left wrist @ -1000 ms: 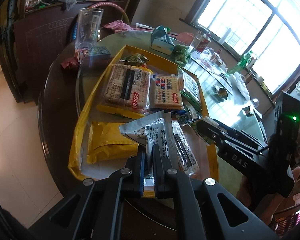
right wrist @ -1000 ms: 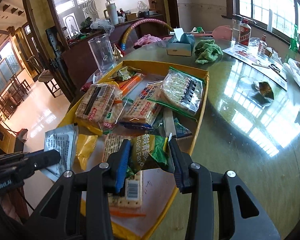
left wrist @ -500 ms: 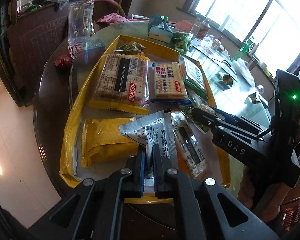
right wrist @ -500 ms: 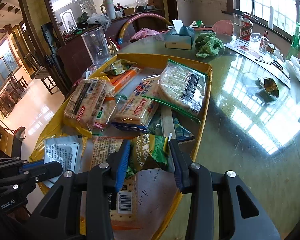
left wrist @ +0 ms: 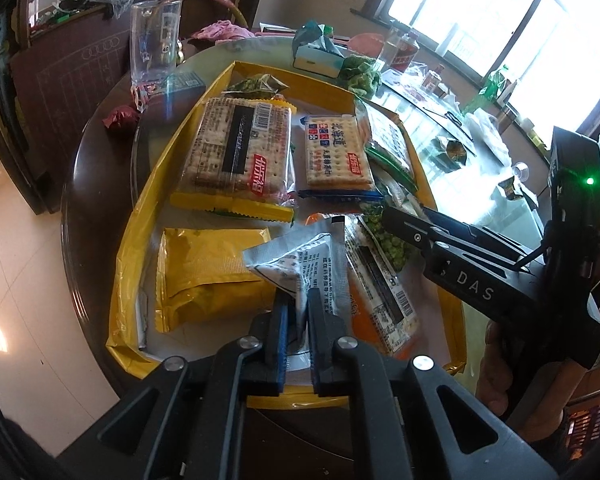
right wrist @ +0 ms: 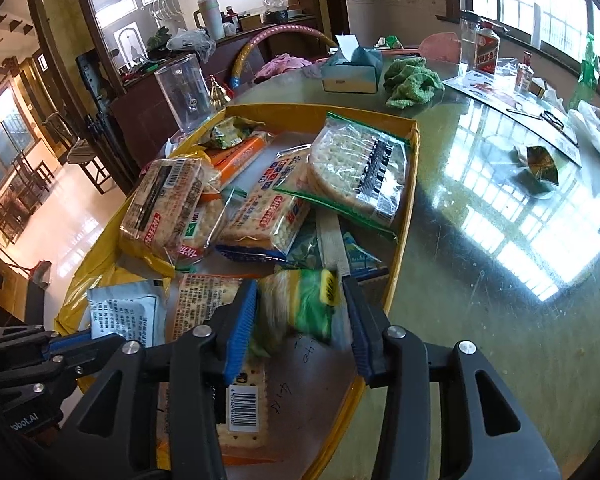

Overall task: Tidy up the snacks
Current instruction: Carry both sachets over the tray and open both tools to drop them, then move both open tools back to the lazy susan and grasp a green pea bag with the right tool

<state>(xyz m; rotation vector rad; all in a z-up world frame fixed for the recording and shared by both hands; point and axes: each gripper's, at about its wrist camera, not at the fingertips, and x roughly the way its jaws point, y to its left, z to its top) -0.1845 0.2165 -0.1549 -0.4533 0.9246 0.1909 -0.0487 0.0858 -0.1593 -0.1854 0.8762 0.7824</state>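
Note:
A yellow tray [left wrist: 132,240] on a round glass-topped table holds several cracker packs [left wrist: 240,152] and a yellow packet [left wrist: 208,268]. My left gripper [left wrist: 298,300] hangs over the tray's near edge. Its jaws are opening, and a silver packet [left wrist: 300,264] stands between them with a thin gap beside it. My right gripper [right wrist: 300,292] is over the tray's right side, jaws opening. A green snack packet [right wrist: 296,304] sits blurred between its blue pads [right wrist: 242,320], clear of the right one. Under it lies an orange cracker pack [right wrist: 240,420].
A tall clear glass [left wrist: 152,40] stands beyond the tray's far left corner. A tissue box [right wrist: 352,72], a green cloth [right wrist: 412,84] and a bottle [right wrist: 486,52] sit farther back. A crumpled wrapper [right wrist: 540,164] lies right. A hand [left wrist: 500,360] holds the right gripper.
The left jaws have parted slightly around the silver packet. The right jaws have widened and the green packet between them has shifted and blurred. Both hands stayed nearly in place.

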